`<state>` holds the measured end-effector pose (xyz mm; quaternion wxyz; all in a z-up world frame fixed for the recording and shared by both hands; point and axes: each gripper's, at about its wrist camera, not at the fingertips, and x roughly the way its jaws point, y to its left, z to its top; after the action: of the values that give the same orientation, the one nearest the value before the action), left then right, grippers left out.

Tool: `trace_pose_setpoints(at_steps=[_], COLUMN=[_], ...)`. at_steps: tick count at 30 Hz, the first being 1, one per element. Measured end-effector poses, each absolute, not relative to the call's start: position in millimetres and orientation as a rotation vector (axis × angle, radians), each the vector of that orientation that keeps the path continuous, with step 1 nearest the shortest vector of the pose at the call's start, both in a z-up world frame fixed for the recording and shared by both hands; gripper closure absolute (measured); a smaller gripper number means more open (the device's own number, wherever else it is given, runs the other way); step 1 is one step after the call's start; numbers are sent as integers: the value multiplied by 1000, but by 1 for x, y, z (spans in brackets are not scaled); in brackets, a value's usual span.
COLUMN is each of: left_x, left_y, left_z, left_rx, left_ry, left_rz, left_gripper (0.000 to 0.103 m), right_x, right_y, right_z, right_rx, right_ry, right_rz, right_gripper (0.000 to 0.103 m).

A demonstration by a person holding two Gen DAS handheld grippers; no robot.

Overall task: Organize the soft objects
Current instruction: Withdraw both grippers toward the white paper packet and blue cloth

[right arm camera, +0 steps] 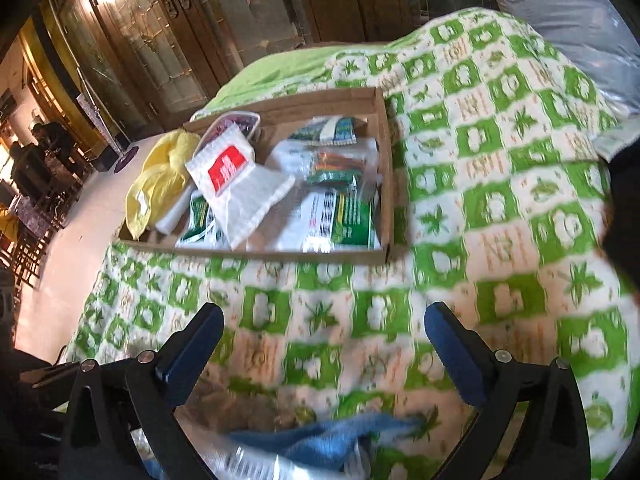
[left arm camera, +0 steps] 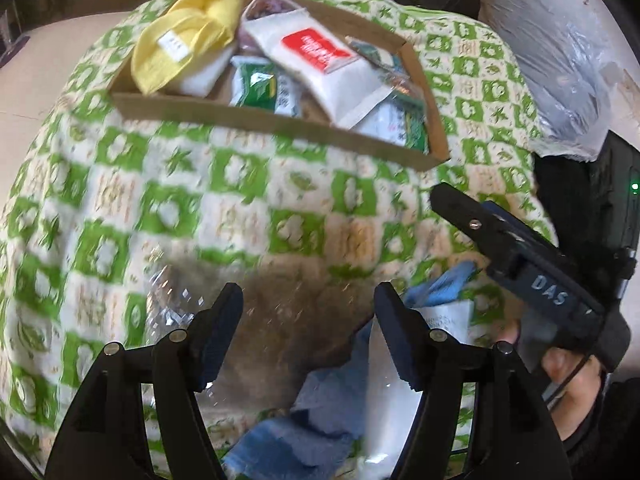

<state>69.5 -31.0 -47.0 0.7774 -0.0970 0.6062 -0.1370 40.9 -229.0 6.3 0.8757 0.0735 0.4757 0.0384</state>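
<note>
A shallow cardboard tray (left arm camera: 256,117) (right arm camera: 280,255) lies on a green-and-white checked blanket (left arm camera: 168,216) (right arm camera: 480,208). It holds a yellow cloth (left arm camera: 188,32) (right arm camera: 160,176), a white pouch with a red label (left arm camera: 332,68) (right arm camera: 236,188) and several green packets (right arm camera: 344,216). My left gripper (left arm camera: 308,300) is open above a brown soft item in clear plastic (left arm camera: 288,304). A blue cloth (left arm camera: 304,432) (right arm camera: 328,436) lies beside that item. My right gripper (right arm camera: 324,320) stands wide open over the blanket, with nothing between its fingers. One of its fingers (left arm camera: 480,232) shows at the right of the left wrist view.
A grey plastic bag (left arm camera: 552,60) (right arm camera: 560,8) rests at the blanket's far right edge. Wooden doors with glass (right arm camera: 160,40) stand behind the bed. Pale floor (right arm camera: 80,216) runs along the left side, with people (right arm camera: 36,148) far off. A hand (left arm camera: 568,380) grips the right tool.
</note>
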Motion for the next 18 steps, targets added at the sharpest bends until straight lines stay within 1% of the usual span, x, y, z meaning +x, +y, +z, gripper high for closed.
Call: trace_pose_setpoints(at_steps=[7,13,18], left_x=[52,32,24], left_y=[-20,-3,0], left_z=[-38,-27,-25], left_rx=[-199,-218,-210], left_ry=[1280,1234,1227], left_rz=[-294,-289,-305], left_gripper=[36,31,31], right_x=[26,1,-4], right_y=[-233,-243,-247], right_z=[10,26,29], right_rx=[170,187,177], right_ry=[1033,1062,1087], right_rz=[79,111,134], right_gripper=[0,0,0])
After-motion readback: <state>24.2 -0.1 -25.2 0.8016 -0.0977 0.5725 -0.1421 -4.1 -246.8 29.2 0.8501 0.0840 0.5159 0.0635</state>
